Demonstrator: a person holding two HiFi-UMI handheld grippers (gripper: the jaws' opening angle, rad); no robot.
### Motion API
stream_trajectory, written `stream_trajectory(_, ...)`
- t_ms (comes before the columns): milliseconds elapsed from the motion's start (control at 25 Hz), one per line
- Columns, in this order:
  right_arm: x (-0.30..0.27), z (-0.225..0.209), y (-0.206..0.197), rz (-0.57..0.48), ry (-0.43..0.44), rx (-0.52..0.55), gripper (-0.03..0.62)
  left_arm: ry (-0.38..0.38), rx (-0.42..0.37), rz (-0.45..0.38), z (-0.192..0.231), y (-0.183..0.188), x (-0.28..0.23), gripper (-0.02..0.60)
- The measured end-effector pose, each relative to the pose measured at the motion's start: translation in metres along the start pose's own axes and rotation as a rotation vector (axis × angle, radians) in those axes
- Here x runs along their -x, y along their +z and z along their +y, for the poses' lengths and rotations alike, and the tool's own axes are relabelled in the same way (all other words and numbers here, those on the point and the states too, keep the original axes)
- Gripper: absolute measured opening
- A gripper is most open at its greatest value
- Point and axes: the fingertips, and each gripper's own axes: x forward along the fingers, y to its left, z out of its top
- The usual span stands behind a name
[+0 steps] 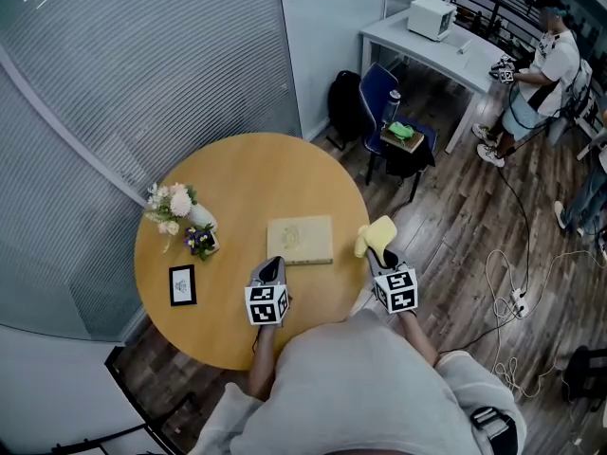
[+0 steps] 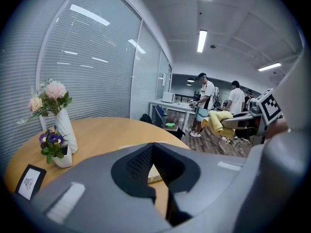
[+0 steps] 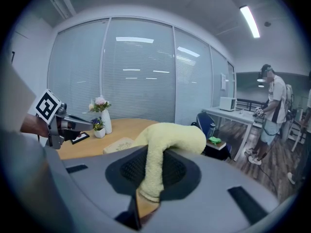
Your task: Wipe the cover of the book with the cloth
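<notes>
In the head view we see a round wooden table [image 1: 237,173] with the book [image 1: 300,240] lying flat a little right of its middle. The left gripper [image 1: 272,265] hovers at the book's near left corner. The right gripper [image 1: 379,250] sits at the table's right edge and holds the yellow cloth [image 1: 377,235] just beside the book, apart from it. A vase of flowers [image 1: 175,205], a small purple flower pot [image 1: 200,242] and a black card [image 1: 182,284] stand along the left edge.

In the left gripper view we find the left gripper [image 2: 153,147] with its jaws closed together and nothing between them. A sliver of the book [image 2: 154,175] shows below them on the table.

In the right gripper view we see the right gripper [image 3: 149,181] clamped on the cloth [image 3: 167,142], which loops up over the jaws. The book [image 3: 118,144] lies beyond on the table, and the left gripper [image 3: 80,124] shows at the left.
</notes>
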Motion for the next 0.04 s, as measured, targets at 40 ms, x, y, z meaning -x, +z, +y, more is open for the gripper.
stream_trajectory(40,-0.0003,0.0004,-0.0002,0.0,-0.001,0.0,0.061,-0.001,0.001,0.0,0.0005,-0.0005,0.0001,0.006)
